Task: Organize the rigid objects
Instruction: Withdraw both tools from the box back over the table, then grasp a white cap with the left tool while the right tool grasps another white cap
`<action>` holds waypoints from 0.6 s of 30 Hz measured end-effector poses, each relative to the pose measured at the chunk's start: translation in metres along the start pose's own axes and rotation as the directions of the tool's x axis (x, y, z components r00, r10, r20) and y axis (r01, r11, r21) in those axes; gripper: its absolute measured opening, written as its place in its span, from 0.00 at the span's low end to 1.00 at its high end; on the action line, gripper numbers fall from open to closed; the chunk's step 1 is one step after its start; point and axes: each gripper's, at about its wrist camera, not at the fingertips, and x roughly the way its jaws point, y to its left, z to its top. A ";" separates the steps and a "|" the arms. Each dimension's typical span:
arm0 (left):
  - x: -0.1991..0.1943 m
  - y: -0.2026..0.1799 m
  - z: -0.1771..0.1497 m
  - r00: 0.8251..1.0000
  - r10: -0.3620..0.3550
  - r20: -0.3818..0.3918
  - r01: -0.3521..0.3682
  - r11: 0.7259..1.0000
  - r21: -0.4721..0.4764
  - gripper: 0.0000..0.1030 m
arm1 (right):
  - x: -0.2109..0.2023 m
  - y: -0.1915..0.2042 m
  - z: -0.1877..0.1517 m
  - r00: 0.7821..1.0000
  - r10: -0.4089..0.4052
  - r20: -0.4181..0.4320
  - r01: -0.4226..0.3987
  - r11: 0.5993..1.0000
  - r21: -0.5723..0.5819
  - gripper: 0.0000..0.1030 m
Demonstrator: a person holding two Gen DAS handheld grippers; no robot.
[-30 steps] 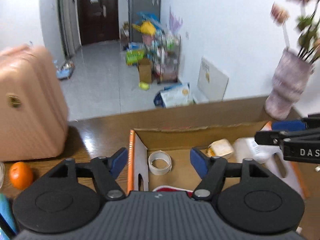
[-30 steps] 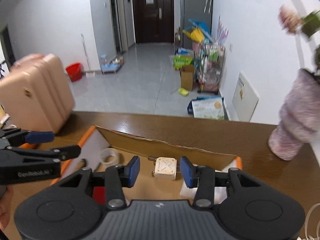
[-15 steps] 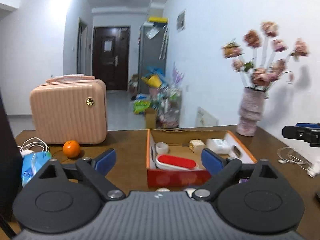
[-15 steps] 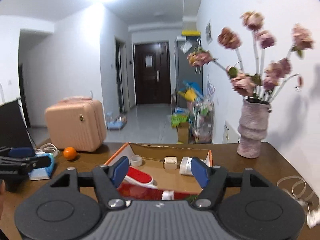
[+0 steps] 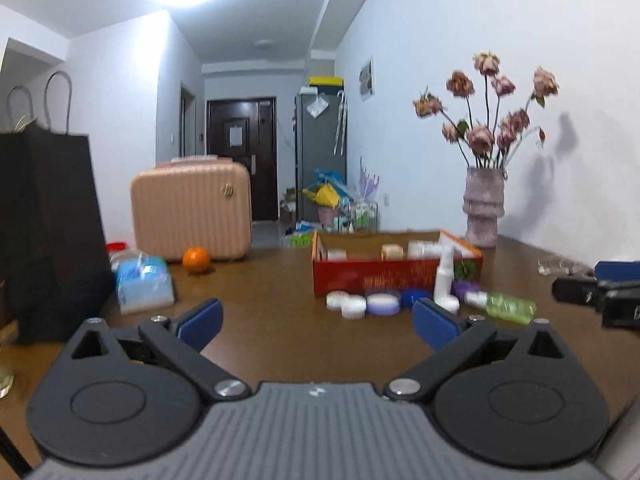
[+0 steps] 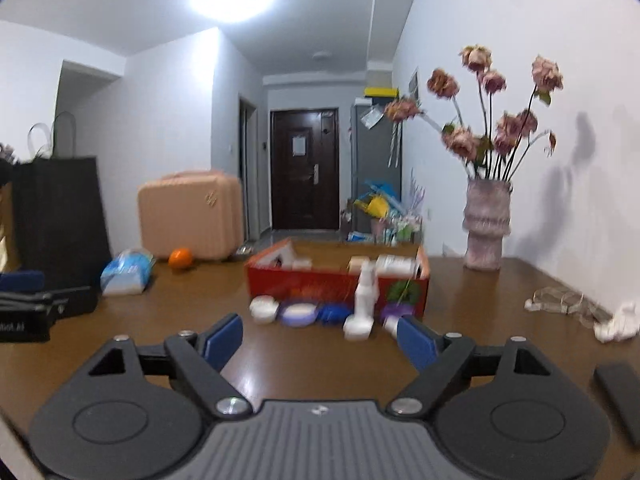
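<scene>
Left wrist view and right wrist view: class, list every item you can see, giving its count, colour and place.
box: one, red, mid-table.
small jars: about four, white, lilac, blue, before the box.
spray bottle: one, white, upright before the box.
green bottle: one, lying right of the jars.
orange: one, beside the case.
case: one, pink, far left.
tissue pack: one, blue-white, left.
bag: one, black, far left.
vase: one, pinkish, with flowers, right.
table: one, brown.
left gripper: jaws open, empty.
right gripper: jaws open, empty.

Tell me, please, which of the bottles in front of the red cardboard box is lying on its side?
The clear green plastic bottle is lying flat on the brown wooden table, at the row's right end. The white spray bottle beside it stands upright.
</scene>
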 end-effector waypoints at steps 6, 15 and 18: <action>-0.018 -0.008 -0.023 0.999 -0.025 -0.025 0.025 0.999 0.025 1.00 | -0.018 0.011 -0.038 0.997 0.038 -0.061 -0.038 0.999 -0.005 0.83; -0.007 -0.008 -0.029 0.999 -0.026 -0.035 0.026 1.000 0.009 1.00 | -0.001 0.003 -0.047 0.997 0.004 -0.077 -0.002 1.000 0.031 0.83; 0.009 -0.007 -0.030 0.997 -0.033 -0.073 0.033 0.999 -0.004 1.00 | 0.010 -0.003 -0.048 0.996 -0.006 -0.090 0.009 0.999 0.035 0.83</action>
